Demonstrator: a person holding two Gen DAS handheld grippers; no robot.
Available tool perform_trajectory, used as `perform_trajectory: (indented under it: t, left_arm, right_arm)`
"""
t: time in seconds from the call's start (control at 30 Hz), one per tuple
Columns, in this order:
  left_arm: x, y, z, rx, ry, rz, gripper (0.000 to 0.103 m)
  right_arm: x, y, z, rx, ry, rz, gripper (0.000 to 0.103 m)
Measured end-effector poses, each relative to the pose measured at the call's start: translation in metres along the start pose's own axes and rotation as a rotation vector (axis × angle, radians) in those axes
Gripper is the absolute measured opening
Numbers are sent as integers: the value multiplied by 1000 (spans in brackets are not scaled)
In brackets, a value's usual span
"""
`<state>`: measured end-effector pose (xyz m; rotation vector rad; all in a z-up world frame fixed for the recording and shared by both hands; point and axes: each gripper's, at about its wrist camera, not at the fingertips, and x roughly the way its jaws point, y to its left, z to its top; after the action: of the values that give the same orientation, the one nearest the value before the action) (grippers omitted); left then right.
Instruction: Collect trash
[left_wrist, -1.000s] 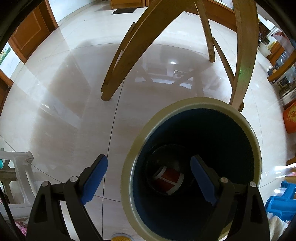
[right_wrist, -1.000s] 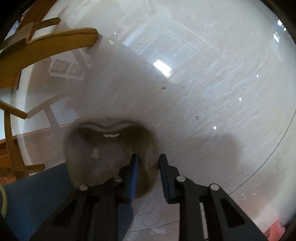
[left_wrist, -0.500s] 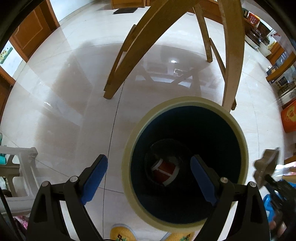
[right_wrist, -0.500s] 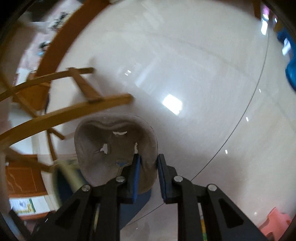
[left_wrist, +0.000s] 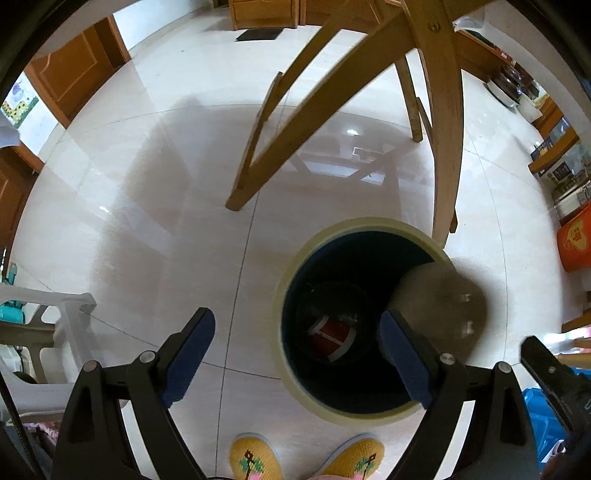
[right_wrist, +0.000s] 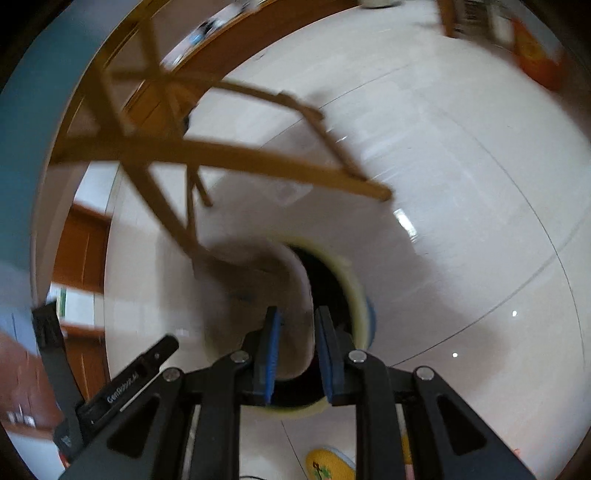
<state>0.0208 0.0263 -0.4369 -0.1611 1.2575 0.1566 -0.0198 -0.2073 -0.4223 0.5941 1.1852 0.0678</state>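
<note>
The right gripper pinches the near edge of a grey moulded pulp tray between its blue pads. The pads sit close together with only the tray's thin wall between them. The tray is a dull grey-brown, rough and fibrous, with a rounded, dished form and a curled rim. Motion blur smears much of its surface in the right wrist view. In the left wrist view the same tray shows as a pale grey dome with two small light-coloured holes, hanging over the right side of the bin's mouth.

The trash bin stands on the floor directly under the tray. It is round, with a cream rim and a dark blue inside. At its bottom lies a red can with white bands, on its side.

The left gripper hangs above the bin with its fingers spread wide and nothing between them. One blue pad is over bare floor tile and the other over the bin's opening.

Glossy white floor tiles surround the bin. Wooden chair legs rise just behind it, one leg close to the rim. Two yellow embroidered slippers show at the lower edge, just in front of the bin.
</note>
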Motion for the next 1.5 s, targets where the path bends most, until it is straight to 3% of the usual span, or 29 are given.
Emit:
perform_trajectory:
  t: [0.1,0.37,0.67,1.03,1.3,1.5]
  left_arm:
    - [-11,6,2,-12,8,5,90]
    - [-71,16,15,-36,31,-17,90]
    - [-209,6,48,70,10,-90,90]
    - [-373,13,96,176,-107,-141,90]
    - [-426,0,134,223,-156,-190,96]
    - [-429,-16,172,216,-128,-233,96]
  right_arm:
    - [0,17,2,-40,6,2,31]
    - [-48,49,14,-85,-15,-13,31]
    - [-152,110,34,-172,5,-78,31]
    - [-275,189,50,-194,-12,-45,31]
    - [-345,233,78,-255,-131,-43,31]
    - [-370,245,122,-320,-187,-40,31]
